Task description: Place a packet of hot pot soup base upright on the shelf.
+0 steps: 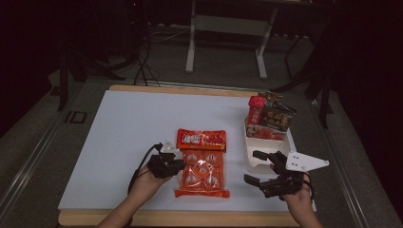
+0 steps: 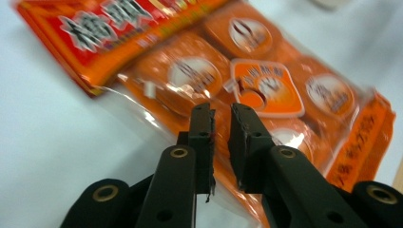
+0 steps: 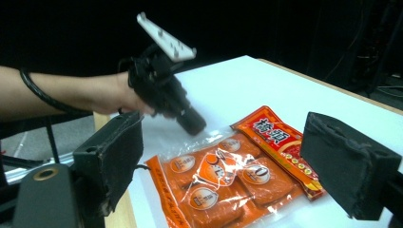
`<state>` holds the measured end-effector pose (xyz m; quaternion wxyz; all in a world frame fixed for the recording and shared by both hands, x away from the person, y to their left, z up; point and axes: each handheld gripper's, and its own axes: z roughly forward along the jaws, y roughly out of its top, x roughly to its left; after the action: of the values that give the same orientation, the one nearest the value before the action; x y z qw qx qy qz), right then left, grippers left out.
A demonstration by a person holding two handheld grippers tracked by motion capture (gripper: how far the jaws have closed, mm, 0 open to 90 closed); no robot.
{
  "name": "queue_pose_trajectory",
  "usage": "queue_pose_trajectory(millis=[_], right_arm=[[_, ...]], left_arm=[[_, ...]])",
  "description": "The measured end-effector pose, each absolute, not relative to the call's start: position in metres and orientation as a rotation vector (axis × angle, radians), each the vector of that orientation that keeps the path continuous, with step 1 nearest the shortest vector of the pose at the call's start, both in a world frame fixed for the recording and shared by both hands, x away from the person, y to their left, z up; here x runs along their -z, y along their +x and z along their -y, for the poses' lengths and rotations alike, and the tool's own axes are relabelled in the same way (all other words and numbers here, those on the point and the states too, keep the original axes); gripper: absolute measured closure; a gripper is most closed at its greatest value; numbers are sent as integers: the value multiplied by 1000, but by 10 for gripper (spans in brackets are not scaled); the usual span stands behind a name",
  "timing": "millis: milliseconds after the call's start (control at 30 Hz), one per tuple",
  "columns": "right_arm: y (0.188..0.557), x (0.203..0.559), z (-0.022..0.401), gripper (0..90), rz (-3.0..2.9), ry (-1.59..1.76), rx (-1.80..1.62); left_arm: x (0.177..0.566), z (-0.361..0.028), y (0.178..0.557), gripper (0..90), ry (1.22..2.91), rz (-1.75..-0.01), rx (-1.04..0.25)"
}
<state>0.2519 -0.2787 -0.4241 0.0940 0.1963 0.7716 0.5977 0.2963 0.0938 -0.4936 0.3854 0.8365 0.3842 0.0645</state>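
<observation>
A white table (image 1: 119, 137) carries the work, its bare surface giving both hands room. Near its front middle lies a flat orange snack pack (image 1: 201, 168), laid face up so an edge can be pinched; a white tray (image 1: 252, 159) of other packets (image 1: 271, 116) stands to the right, likely where the pack belongs. The right gripper (image 1: 254, 167) waits just right of the pack, jaws wide apart and empty. The left gripper (image 2: 221, 116) sits at the pack's left edge, its jaws a narrow gap apart, the pads (image 2: 202, 142) pressing on nothing, with clear film just beyond them.
</observation>
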Motion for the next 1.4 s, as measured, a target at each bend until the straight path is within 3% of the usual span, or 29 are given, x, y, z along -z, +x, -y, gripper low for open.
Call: queue_pose_trajectory(millis=[33,233,267,433,633,1000,1400], right_arm=[[250,424,278,138,-2277,576,-1759],[248,426,275,137,-2277,555,-1712],[248,427,275,134,-2254,575,-1711],[250,425,278,112,-2232,646,-1733],[247,423,279,107,-2214,649,-1675],[245,423,274,102,-2234,624,-1666],[246,425,274,102,-2245,619,-1694]], left_arm=[[491,-95,297,718,2121,-976,-167],[477,-100,302,620,2061,-954,-193],[477,-102,306,545,2043,-949,-184],[482,-106,316,392,2036,-959,-173],[490,-112,335,315,2013,-993,-183],[511,-125,378,305,1956,-1112,-209],[539,-123,409,378,1963,-1172,-171]])
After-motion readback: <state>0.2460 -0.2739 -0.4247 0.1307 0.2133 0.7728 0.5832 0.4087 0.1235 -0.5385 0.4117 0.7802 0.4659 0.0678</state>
